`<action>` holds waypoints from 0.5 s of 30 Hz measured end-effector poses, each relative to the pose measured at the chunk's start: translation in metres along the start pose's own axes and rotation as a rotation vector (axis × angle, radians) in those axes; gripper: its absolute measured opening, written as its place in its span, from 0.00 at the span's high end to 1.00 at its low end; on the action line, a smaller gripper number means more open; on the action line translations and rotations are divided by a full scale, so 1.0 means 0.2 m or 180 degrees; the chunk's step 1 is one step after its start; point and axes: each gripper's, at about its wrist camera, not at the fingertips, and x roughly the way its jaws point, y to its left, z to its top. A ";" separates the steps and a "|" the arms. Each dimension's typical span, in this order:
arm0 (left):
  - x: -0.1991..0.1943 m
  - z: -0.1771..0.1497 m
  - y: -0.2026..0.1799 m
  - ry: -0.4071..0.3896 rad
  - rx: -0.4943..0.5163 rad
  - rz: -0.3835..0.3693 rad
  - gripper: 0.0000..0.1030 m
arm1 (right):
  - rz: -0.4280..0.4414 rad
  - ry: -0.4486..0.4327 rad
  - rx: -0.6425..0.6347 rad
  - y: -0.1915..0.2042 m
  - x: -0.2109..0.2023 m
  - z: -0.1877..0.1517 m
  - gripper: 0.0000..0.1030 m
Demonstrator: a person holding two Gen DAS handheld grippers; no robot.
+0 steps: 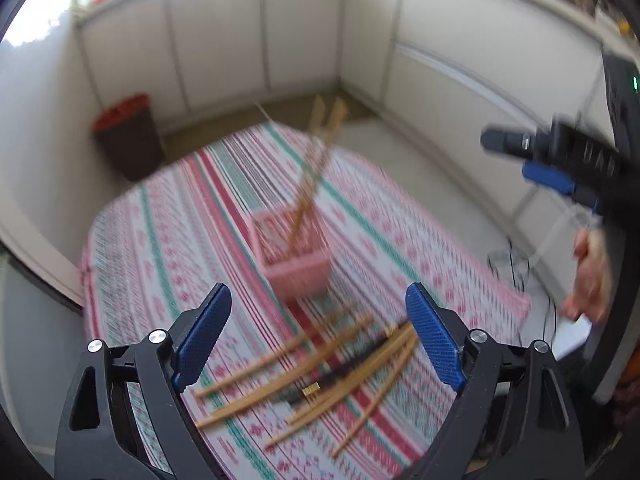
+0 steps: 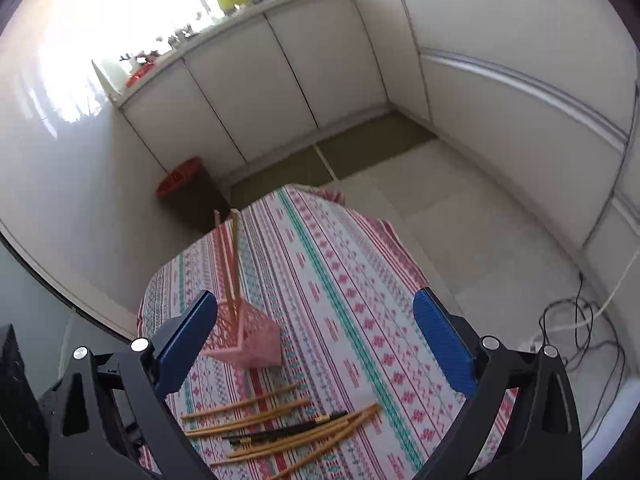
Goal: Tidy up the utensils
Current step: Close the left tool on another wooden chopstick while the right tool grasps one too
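Observation:
A pink lattice basket (image 1: 295,265) stands on the striped tablecloth (image 1: 168,240) with two wooden chopsticks (image 1: 316,176) leaning upright in it. It also shows in the right wrist view (image 2: 250,340) with the chopsticks (image 2: 231,264). Several loose wooden chopsticks (image 1: 304,376) and a black pair (image 1: 340,376) lie in front of it, between my left gripper's (image 1: 320,340) open, empty fingers. My right gripper (image 2: 316,344) is open and empty above the same pile (image 2: 280,428). The right gripper also shows at the right of the left wrist view (image 1: 532,160).
A dark bin with a red liner (image 1: 128,136) stands on the floor beyond the table, also in the right wrist view (image 2: 184,188). White cabinets line the walls. Cables (image 2: 576,328) lie on the floor at the right. A hand (image 1: 592,276) shows at the right.

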 end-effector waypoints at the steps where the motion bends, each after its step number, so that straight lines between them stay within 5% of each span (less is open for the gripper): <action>1: 0.06 -0.03 -0.04 0.0123 0.0078 -0.0060 0.17 | -0.0030 0.0162 0.0123 -0.05 0.03 -0.02 0.07; 6: 0.30 -0.11 -0.23 0.0599 0.0397 -0.0491 0.27 | 0.0026 0.0782 0.0723 -0.27 0.14 -0.09 0.07; 9: 0.43 -0.12 -0.33 0.0783 0.0531 -0.0553 0.47 | -0.0031 0.0801 0.0929 -0.35 0.15 -0.08 0.07; 15: 0.67 -0.09 -0.48 0.1080 0.0820 -0.0540 0.59 | -0.0151 0.0727 0.1076 -0.46 0.12 -0.04 0.07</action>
